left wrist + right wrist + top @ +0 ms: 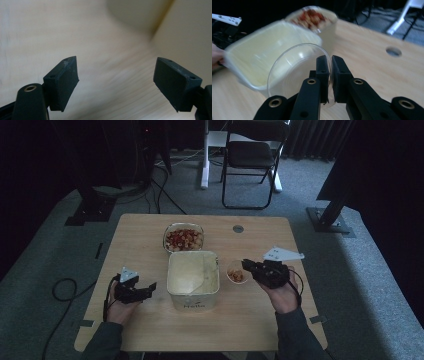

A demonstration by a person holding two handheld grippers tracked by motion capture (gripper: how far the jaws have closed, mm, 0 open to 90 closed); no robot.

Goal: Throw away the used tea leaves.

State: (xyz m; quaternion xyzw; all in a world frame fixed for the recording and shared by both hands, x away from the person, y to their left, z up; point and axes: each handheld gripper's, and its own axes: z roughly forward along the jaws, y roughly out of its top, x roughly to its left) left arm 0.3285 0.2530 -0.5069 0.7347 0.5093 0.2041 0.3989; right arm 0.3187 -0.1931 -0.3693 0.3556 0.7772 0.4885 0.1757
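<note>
A small clear cup with orange bits in it sits just right of a large cream tub. My right gripper is shut on the cup's near rim; in the right gripper view the jaws pinch the clear wall of the cup, with the tub behind it. A glass bowl of red and pale pieces stands beyond the tub. My left gripper rests open left of the tub, jaws wide apart over bare wood, the tub's wall at upper right.
The wooden table has a round cable hole at the back right. A black chair and white desk legs stand beyond it. Cables lie on the grey floor at left, and black stand bases flank the table.
</note>
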